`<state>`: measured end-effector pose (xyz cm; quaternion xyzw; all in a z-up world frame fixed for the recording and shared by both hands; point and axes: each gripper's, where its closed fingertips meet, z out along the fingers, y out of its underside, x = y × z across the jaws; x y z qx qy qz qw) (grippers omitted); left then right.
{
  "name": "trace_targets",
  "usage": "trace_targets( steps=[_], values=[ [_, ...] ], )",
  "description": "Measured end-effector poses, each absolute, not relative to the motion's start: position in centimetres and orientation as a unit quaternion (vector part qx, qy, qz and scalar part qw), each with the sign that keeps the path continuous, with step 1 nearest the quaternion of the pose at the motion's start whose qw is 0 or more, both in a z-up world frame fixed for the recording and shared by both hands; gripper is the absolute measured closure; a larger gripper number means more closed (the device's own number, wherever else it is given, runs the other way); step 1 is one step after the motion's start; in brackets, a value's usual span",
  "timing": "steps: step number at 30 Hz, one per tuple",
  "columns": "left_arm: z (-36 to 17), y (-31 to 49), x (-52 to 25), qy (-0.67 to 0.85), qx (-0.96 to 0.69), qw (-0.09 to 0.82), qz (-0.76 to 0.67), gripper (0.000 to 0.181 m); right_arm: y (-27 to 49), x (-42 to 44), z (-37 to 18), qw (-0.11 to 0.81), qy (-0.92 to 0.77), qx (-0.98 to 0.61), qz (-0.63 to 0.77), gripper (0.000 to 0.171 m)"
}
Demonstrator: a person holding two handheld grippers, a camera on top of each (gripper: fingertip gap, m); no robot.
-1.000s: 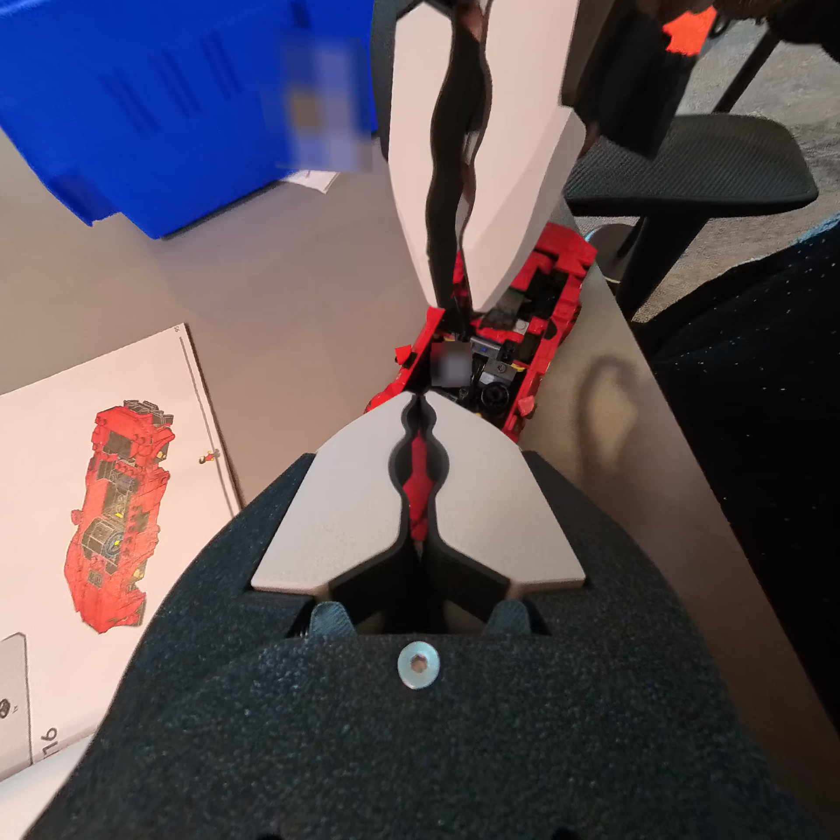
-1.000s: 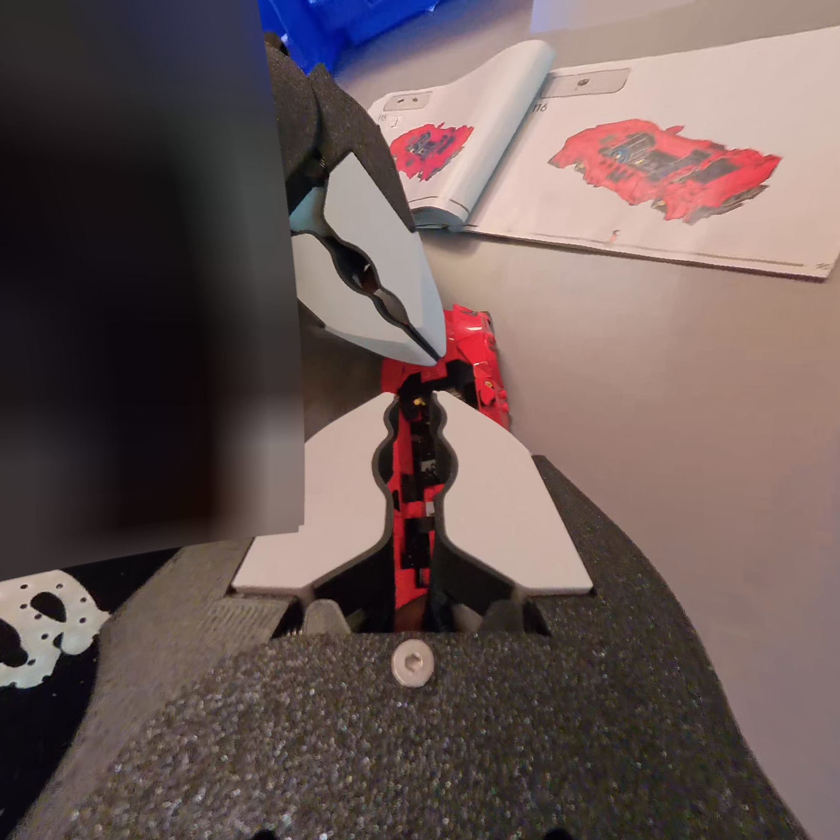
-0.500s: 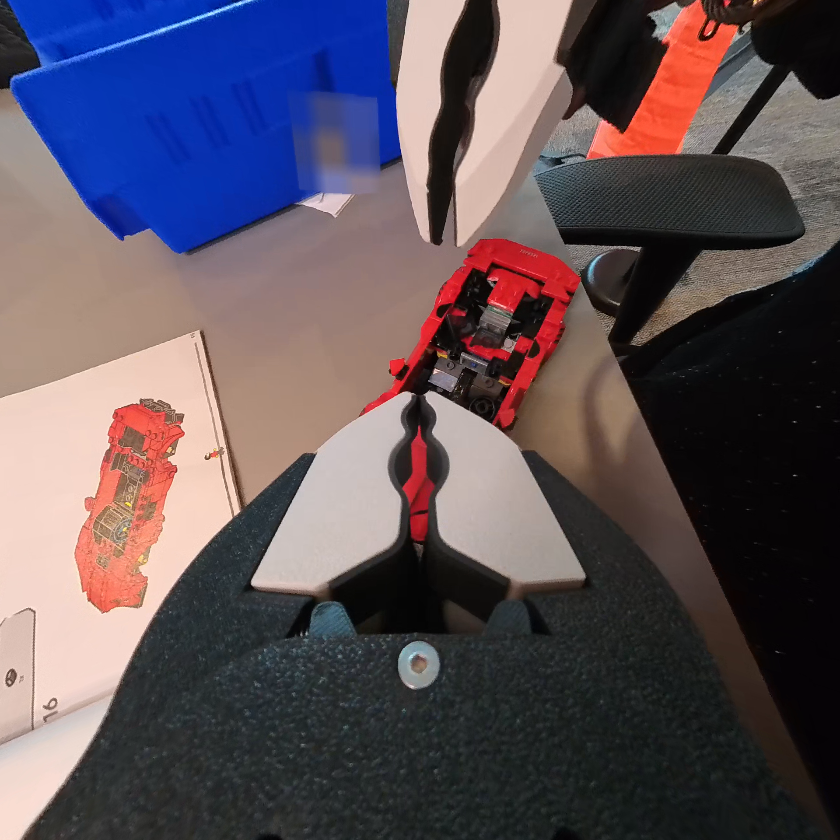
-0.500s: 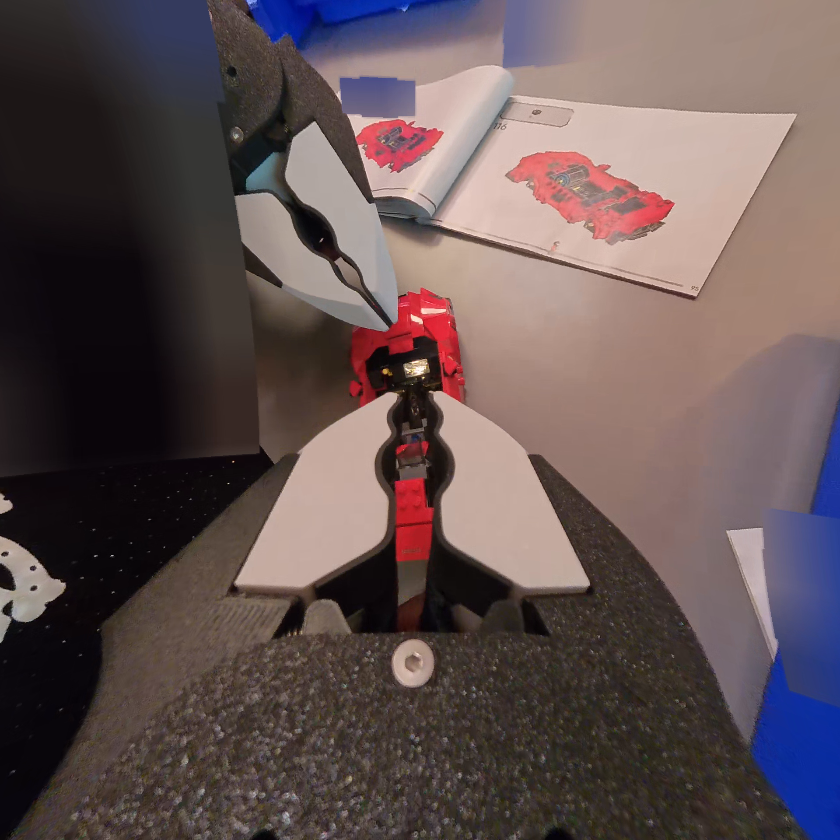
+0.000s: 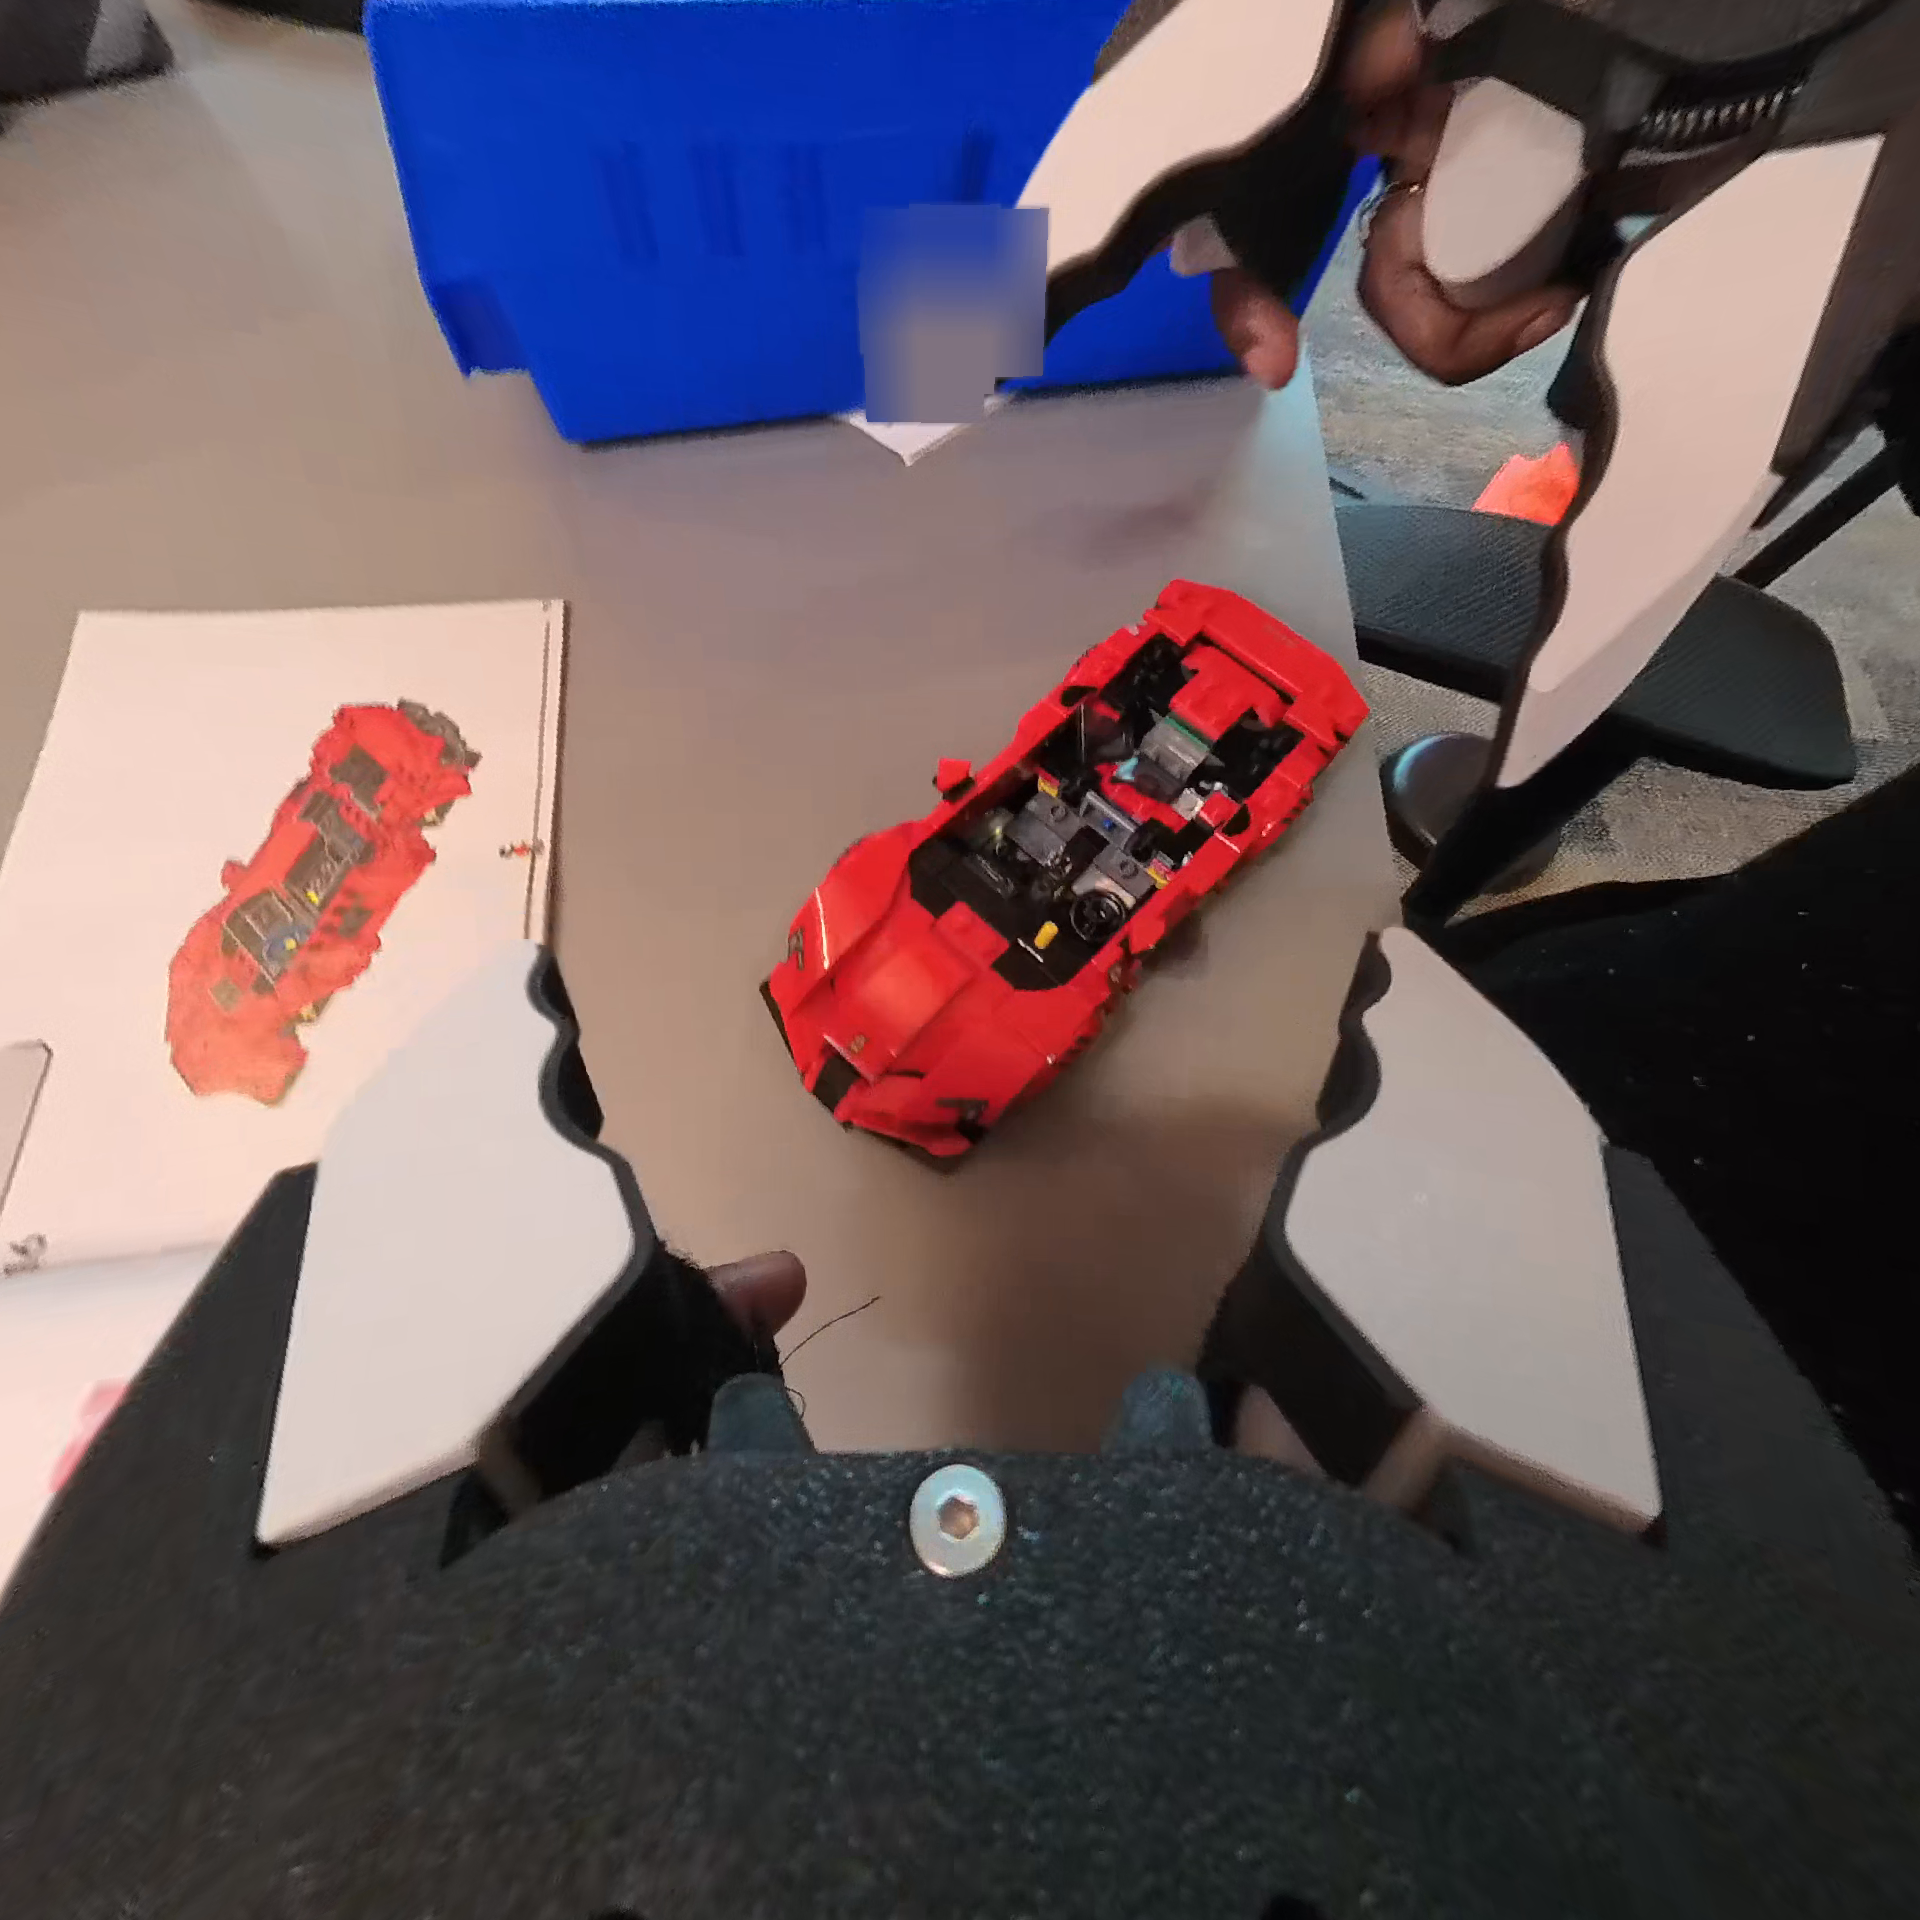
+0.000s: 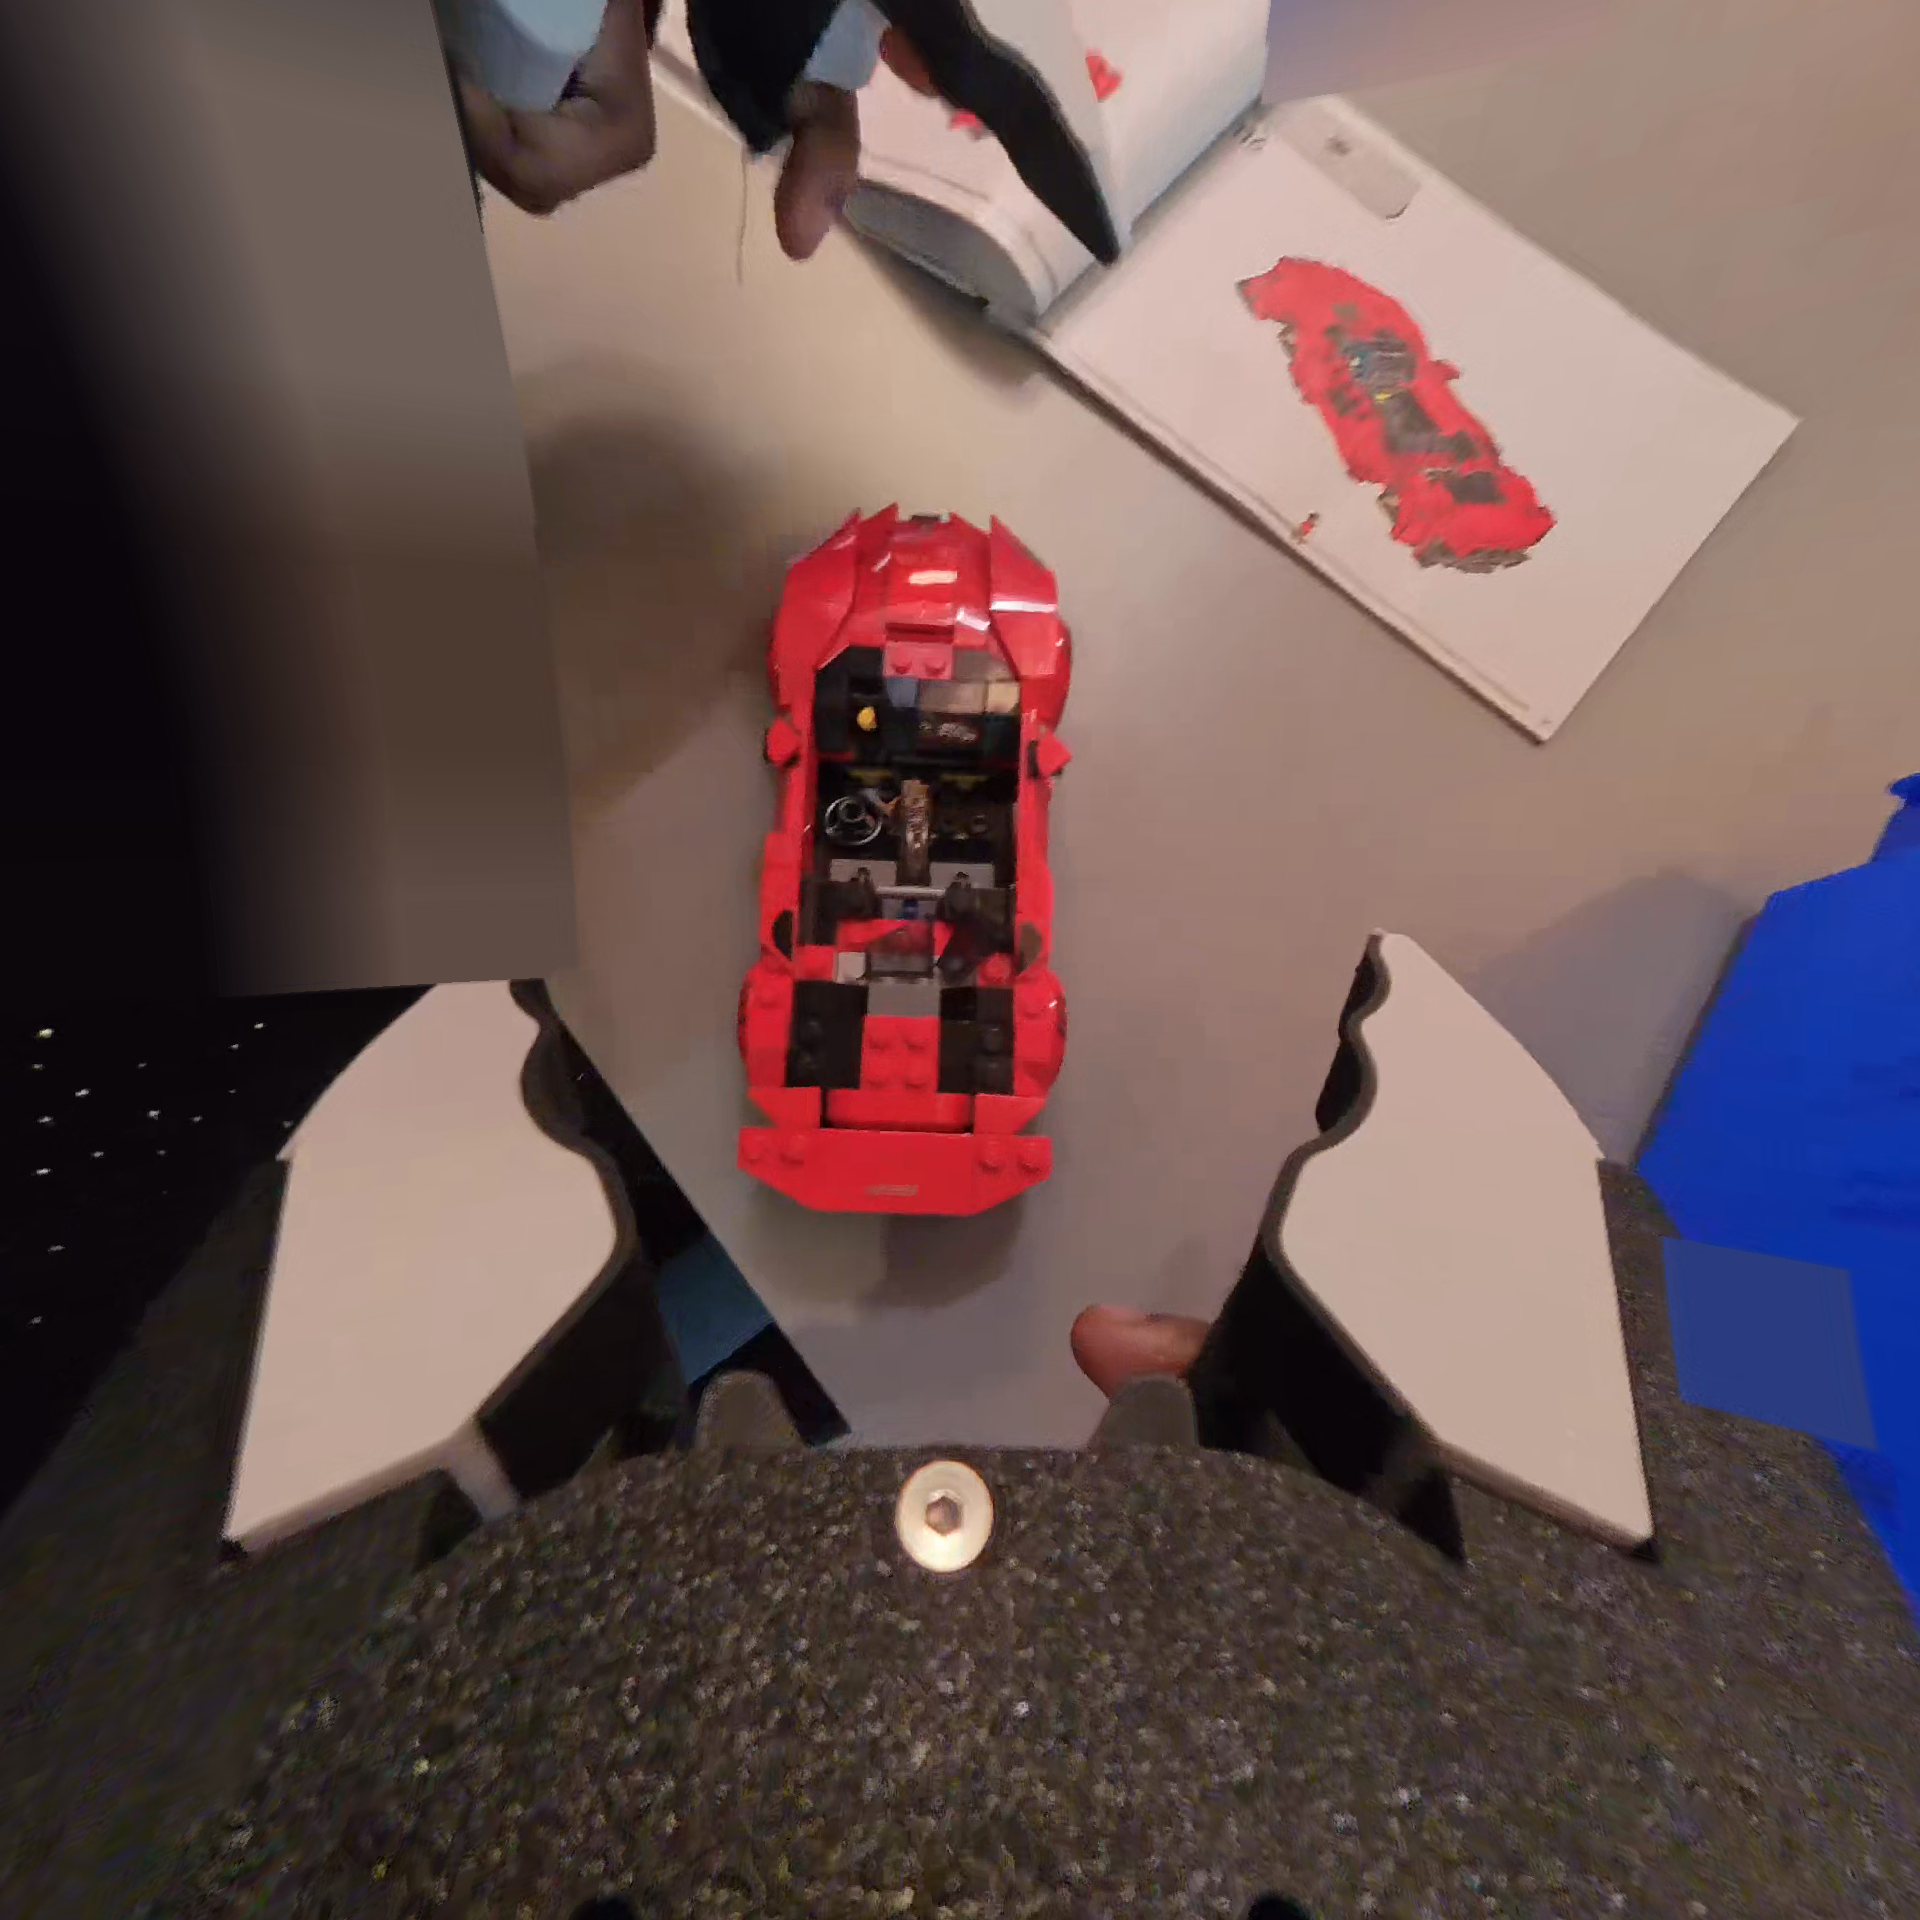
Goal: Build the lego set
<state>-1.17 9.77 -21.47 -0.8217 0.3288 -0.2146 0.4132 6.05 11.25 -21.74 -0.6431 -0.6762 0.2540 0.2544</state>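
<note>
The red lego car [image 5: 1049, 883] sits alone on the grey table [image 5: 727, 582], roof off, its black and grey cabin open to view, and nothing touches it. The left gripper [image 5: 961, 956] hangs above the car's nose with its jaws spread wide and empty, the car lying free in the gap between the grey fingers [image 5: 457, 1226]. The right gripper [image 6: 956, 961] hovers over the car's tail, jaws likewise wide apart and holding nothing. To the left of the car, seen from the left wrist view, the instruction booklet [image 5: 281, 883] lies open at a page with a red car drawing, close by but not touching. Beyond the car stands a blue bin [image 5: 727, 208]. Past the table edge beside the car, a black chair [image 5: 1704, 686] shows.
</note>
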Motion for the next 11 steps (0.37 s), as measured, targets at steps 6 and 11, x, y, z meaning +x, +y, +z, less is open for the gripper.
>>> trace_targets(
  steps=[6,11],
  values=[
    [-22.1,7.8,-1.2,0.289,-0.836,0.418,-0.207,0.066,9.8,8.6,-25.6,0.184,-0.691,-0.666,0.212,0.061],
    [-22.4,6.4,-0.6,0.279,-0.839,0.428,-0.186,0.105,10.4,8.0,-26.5,0.232,-0.666,-0.677,0.207,0.094]
  ],
)
